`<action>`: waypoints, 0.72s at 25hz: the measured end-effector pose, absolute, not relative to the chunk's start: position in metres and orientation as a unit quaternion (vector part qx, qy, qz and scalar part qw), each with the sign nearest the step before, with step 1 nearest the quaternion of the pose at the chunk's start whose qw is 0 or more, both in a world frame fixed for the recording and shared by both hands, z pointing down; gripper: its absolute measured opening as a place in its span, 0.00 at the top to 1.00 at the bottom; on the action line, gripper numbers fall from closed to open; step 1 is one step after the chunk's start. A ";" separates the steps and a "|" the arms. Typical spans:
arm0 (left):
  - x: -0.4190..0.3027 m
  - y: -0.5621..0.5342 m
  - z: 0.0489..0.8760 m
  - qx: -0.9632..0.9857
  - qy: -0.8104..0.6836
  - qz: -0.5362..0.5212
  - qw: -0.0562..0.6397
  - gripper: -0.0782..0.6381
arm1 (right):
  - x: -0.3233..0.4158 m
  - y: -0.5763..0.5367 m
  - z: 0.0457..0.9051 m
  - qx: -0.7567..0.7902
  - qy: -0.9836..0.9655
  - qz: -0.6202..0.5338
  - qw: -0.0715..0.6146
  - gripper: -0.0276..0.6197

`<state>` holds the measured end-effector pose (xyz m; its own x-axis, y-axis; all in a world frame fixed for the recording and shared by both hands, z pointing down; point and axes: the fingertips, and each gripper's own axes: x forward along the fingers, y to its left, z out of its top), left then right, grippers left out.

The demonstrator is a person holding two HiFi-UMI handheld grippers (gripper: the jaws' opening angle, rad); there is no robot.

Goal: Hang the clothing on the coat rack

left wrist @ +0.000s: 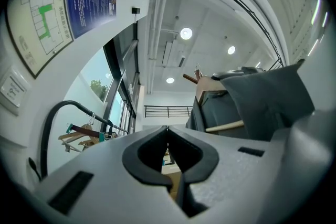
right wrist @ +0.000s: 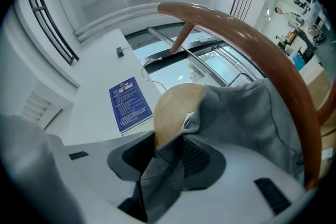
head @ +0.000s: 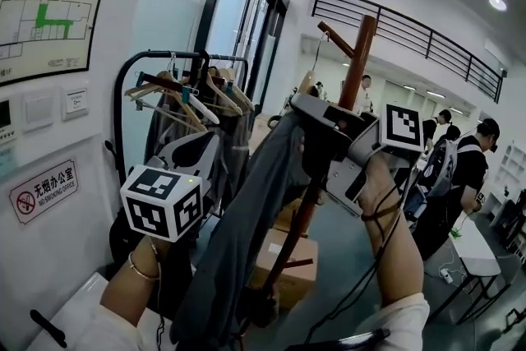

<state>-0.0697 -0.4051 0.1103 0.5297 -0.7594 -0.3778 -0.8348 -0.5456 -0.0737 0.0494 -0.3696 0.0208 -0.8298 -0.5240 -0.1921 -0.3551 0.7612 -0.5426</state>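
**A:** Tongs first: what does each one have?

**B:** Right gripper (right wrist: 171, 147) is clamped on the shoulder of the wooden hanger (right wrist: 176, 105), with a fold of the grey garment (head: 246, 210) pinched against the wood. Left gripper (left wrist: 168, 131) has its jaws together on nothing and sits lower down, near the hanging cloth.

**A:** And where is the garment?

**B:** It is draped on that hanger and held up just beside the brown post of the coat rack (head: 358, 62), with its length trailing down in front of the post. The hanger's wire hook (right wrist: 148, 68) points up toward a peg (head: 337, 39), but I can't say it is caught on one.

**A:** How will it handle?

**B:** Light and limp, I'd judge. It looks like thin knit fabric that slides easily on smooth wood, so the cloth alone makes a poor hold. The hanger is the stiff part, and gripping it through the fabric, as now, carries the weight and pins the collar in place. If the hanger tilts, the far shoulder could slip off. The empty gripper could steady the loose hem if it swings.
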 end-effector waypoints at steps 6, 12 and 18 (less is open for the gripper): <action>-0.056 -0.400 0.111 -0.865 0.462 0.137 0.138 0.88 | 0.059 -0.375 0.010 -0.231 0.922 -0.254 0.178 0.71; -0.047 -0.403 0.112 -0.864 0.466 0.130 0.142 0.88 | 0.071 -0.380 0.006 -0.240 0.919 -0.259 0.177 0.71; -0.041 -0.408 0.108 -0.861 0.467 0.142 0.140 0.88 | 0.083 -0.388 -0.004 -0.249 0.915 -0.262 0.178 0.71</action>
